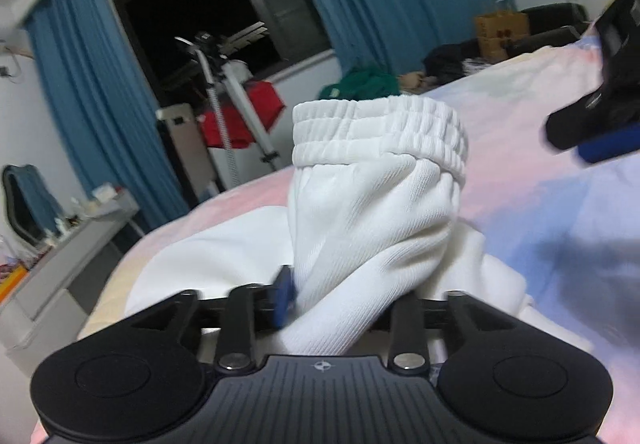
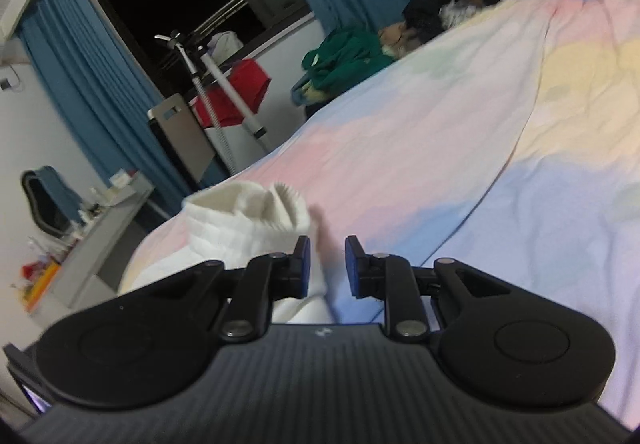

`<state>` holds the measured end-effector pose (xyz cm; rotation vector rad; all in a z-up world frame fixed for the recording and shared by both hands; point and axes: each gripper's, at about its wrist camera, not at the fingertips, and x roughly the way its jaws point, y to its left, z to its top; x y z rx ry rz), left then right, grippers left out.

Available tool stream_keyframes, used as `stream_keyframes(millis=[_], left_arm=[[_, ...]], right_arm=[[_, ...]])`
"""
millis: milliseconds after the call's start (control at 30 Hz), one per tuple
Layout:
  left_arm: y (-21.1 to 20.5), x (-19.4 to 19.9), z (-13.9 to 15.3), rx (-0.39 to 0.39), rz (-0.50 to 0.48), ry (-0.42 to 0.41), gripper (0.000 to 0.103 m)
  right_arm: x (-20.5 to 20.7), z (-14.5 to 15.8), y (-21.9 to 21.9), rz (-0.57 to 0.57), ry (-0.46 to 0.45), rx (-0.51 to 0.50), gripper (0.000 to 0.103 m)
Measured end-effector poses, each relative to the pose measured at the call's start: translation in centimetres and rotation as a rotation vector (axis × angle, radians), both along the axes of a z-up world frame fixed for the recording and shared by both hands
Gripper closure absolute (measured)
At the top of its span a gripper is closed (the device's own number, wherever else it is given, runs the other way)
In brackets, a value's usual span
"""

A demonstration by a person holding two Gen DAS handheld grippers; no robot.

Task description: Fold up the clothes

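Observation:
A white garment with a ribbed elastic waistband [image 1: 376, 132] lies on the pastel bed sheet [image 1: 560, 204]. My left gripper [image 1: 340, 304] is shut on the white garment and lifts a bunch of it, waistband end upward. One blue pad [image 1: 283, 296] shows; the other is hidden by cloth. My right gripper [image 2: 327, 268] is open and empty, just right of the garment's lifted end [image 2: 256, 216]. It also shows blurred at the right edge of the left wrist view [image 1: 592, 136].
The bed sheet [image 2: 480, 148] spreads far to the right. Beyond the bed's far edge are a green garment [image 2: 344, 56], a red cloth on a white stand [image 2: 236, 92], a grey desk [image 2: 100, 244], blue curtains and a dark window.

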<state>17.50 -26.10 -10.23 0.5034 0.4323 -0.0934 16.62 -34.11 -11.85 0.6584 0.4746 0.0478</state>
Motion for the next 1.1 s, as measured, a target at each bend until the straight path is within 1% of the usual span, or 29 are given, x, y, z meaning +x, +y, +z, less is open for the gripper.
stream_keyframes(millis=[33,67,100,133,167,200,233,267,300,333,367,433,467,533,633,733,867,933,1000,1033,1100], left_arm=[[1.1,-0.5,0.3,0.008,-0.026,0.016,0.04],[2.1,-1.2,0.5,0.029,-0.053,0.026,0.031],[3.7,-2.0,0.8,0.055,-0.075,0.033,0.028],[6.2,-2.8,0.8,0.086,-0.08,0.04,0.025],[8.4,-3.6,0.9,0.11,-0.082,0.049,0.025],[9.8,-4.3,1.1,0.113,-0.073,0.064,0.025],[11.1,-4.8,1.2,0.114,-0.065,0.077,0.024],[12.1,-5.1,1.1,0.113,-0.052,0.088,0.024],[13.0,-5.4,1.1,0.112,-0.029,0.09,0.024],[13.9,-5.5,1.1,0.094,-0.008,0.099,0.024],[14.8,-5.6,1.2,0.077,0.014,0.108,0.024],[16.6,-5.8,1.3,0.042,0.058,0.125,0.024],[17.5,-5.9,1.3,0.024,0.08,0.134,0.024],[19.3,-6.2,1.4,-0.011,0.123,0.151,0.023],[21.9,-6.5,1.6,-0.06,0.184,0.174,0.023],[22.8,-6.6,2.0,-0.069,0.188,0.158,0.023],[23.2,-6.1,1.9,-0.087,0.206,0.151,0.022],[23.2,-6.1,1.6,-0.103,0.216,0.152,0.022],[23.1,-7.3,1.3,-0.139,0.226,0.145,0.019],[22.6,-8.2,1.1,-0.156,0.234,0.151,0.019],[23.7,-7.9,1.4,-0.205,0.261,0.162,0.019]], right_arm=[[0.1,-0.3,-0.1,0.013,-0.001,0.046,0.08],[0.3,-0.6,-0.2,0.026,-0.003,0.096,0.08],[0.4,-0.9,-0.3,0.039,-0.004,0.147,0.08],[0.5,-1.2,-0.4,0.053,-0.004,0.194,0.08],[0.6,-1.3,-0.4,0.064,-0.006,0.226,0.08],[0.7,-1.5,-0.3,0.075,-0.007,0.252,0.076],[0.9,-1.6,-0.1,0.083,-0.01,0.273,0.07],[1.1,-1.7,0.1,0.092,-0.012,0.302,0.052],[1.3,-1.9,0.3,0.103,-0.013,0.334,0.038],[1.6,-2.0,0.6,0.114,-0.014,0.367,0.032],[1.9,-2.2,0.8,0.124,-0.015,0.399,0.028],[2.5,-2.3,1.3,0.142,0.001,0.419,0.028],[2.8,-2.3,1.6,0.14,0.013,0.402,0.028],[3.3,-2.3,2.3,0.109,0.025,0.337,0.028],[4.6,-2.9,3.1,0.096,0.027,0.298,0.028],[6.6,-3.4,4.1,0.13,0.016,0.276,0.029],[5.9,-2.7,4.6,0.132,-0.01,0.247,0.029],[5.3,-2.3,4.8,0.131,-0.023,0.233,0.034],[4.8,-1.9,5.0,0.13,-0.036,0.218,0.052],[4.6,-1.7,5.1,0.129,-0.043,0.211,0.054],[4.0,-1.3,5.2,0.128,-0.056,0.197,0.06]])
